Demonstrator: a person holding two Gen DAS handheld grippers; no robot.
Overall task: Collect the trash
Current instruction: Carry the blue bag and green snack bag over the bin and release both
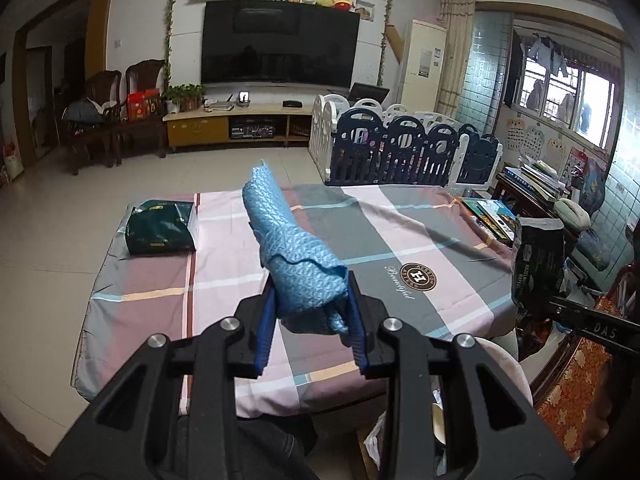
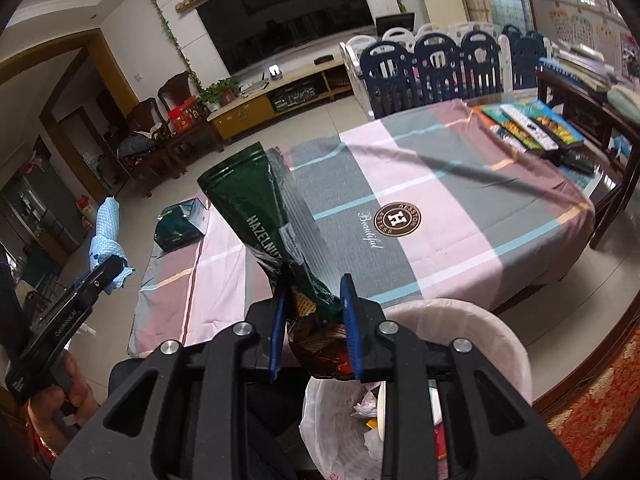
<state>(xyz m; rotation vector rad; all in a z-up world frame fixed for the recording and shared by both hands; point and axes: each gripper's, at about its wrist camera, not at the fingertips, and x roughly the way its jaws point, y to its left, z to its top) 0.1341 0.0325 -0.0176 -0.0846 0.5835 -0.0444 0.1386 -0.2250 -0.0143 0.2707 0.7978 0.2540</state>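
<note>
The left hand-held gripper (image 1: 310, 312) clamps a rolled, waffle-textured blue cloth (image 1: 290, 246); the right hand-held gripper (image 2: 314, 320) pinches a crinkled dark-green foil wrapper (image 2: 256, 216) above a bag-lined bin (image 2: 460, 320) beside the plaid-clothed tabletop (image 2: 460, 216).

cloth (image 1: 294, 248): light blue, woven diamond texture
wrapper (image 2: 256, 216): dark green, white lettering
tablecloth (image 1: 400, 232): pink, grey and brown plaid

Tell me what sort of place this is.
Most likely a family living room: a big wall-mounted TV over a low media cabinet, a folded baby playpen fence, and a table under a plaid cloth.
</note>
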